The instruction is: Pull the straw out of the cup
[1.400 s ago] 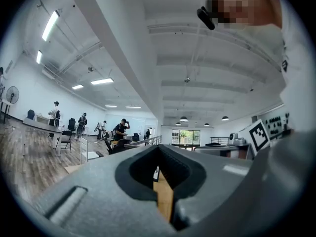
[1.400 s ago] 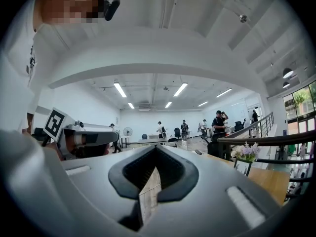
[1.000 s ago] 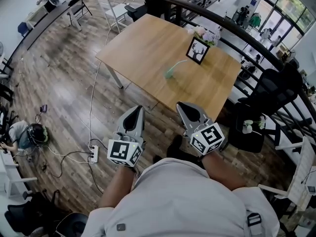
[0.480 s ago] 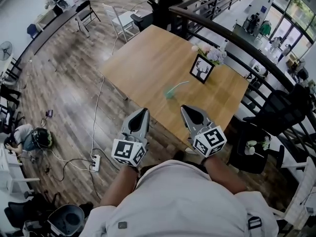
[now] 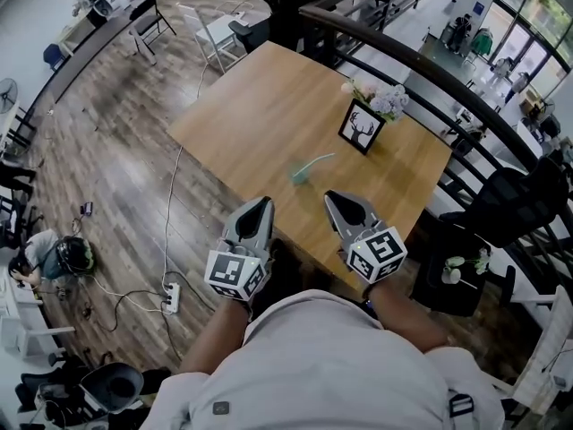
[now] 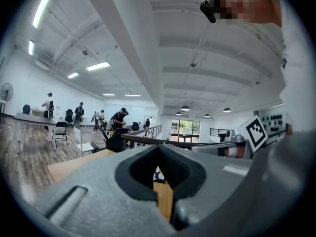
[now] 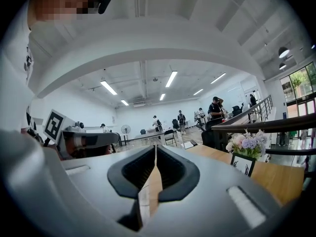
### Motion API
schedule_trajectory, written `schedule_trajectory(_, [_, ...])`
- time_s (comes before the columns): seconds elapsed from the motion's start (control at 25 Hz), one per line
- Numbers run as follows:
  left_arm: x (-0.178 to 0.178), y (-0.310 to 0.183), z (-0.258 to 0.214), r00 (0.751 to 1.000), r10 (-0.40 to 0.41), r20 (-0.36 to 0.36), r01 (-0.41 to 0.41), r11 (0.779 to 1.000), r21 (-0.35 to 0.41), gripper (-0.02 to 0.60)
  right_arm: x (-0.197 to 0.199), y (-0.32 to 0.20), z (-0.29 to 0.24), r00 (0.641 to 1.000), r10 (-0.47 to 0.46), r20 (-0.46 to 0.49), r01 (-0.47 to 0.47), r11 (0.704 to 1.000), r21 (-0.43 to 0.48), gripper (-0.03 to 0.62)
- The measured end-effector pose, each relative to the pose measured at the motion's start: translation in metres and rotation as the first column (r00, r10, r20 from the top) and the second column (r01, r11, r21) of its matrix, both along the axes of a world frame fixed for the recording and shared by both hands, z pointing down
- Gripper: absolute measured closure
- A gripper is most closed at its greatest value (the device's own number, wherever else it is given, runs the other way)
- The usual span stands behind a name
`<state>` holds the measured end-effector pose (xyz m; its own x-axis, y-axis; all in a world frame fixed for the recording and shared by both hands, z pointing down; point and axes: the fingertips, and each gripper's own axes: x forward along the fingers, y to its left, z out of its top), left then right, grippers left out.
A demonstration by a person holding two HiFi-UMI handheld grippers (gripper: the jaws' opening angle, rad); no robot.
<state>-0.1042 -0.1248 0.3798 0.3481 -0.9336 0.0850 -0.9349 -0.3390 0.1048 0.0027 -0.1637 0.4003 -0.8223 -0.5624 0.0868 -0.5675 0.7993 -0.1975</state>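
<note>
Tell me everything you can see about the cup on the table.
The cup is small and pale teal-green, plastic by its look; it is too small in the head view for finer detail. It appears to stand upright on the wooden table, near the edge closest to the person and apart from the framed deer picture. A thin straw of similar pale colour sits in it and leans out toward that picture. Only the table and the straw touch it.

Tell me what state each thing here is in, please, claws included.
Small pale green cup: standing on the wooden table.
Thin pale straw: in the cup, leaning right.
Black-framed deer picture: upright.
Left grey claw: shut, empty.
Right grey claw: opening slightly, empty.
</note>
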Motion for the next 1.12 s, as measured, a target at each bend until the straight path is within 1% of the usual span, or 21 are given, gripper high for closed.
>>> schedule_trajectory(0.32, [-0.003,-0.05,0.028,0.998,0.06,-0.019,-0.061,0.997,-0.038,0.577,-0.004,-0.041,0.028,0.998,0.052,-0.031,-0.054,0.998,-0.041,0.536])
schedule_trajectory(0.52, [-0.011,-0.082,0.044,0.994,0.105,-0.029,-0.107,0.991,-0.083,0.577,-0.011,-0.067,0.052,0.994,0.088,-0.058,-0.094,0.99,-0.104,0.507])
schedule_trajectory(0.64, [-0.019,-0.101,0.063,0.992,0.124,-0.034,-0.127,0.985,-0.114,0.577,-0.02,-0.085,0.073,0.992,0.101,-0.077,-0.112,0.984,-0.142,0.49])
schedule_trajectory(0.84, [-0.029,-0.133,0.098,0.986,0.16,-0.043,-0.165,0.972,-0.169,0.577,-0.031,-0.108,0.12,0.986,0.111,-0.121,-0.136,0.965,-0.222,0.465])
schedule_trajectory(1.0, [-0.035,-0.154,0.12,0.98,0.193,-0.046,-0.198,0.959,-0.201,0.577,-0.039,-0.124,0.156,0.982,0.124,-0.145,-0.161,0.944,-0.289,0.451])
schedule_trajectory(1.12, [-0.039,-0.166,0.139,0.975,0.211,-0.064,-0.221,0.948,-0.231,0.577,-0.044,-0.135,0.182,0.979,0.13,-0.158,-0.177,0.926,-0.334,0.445])
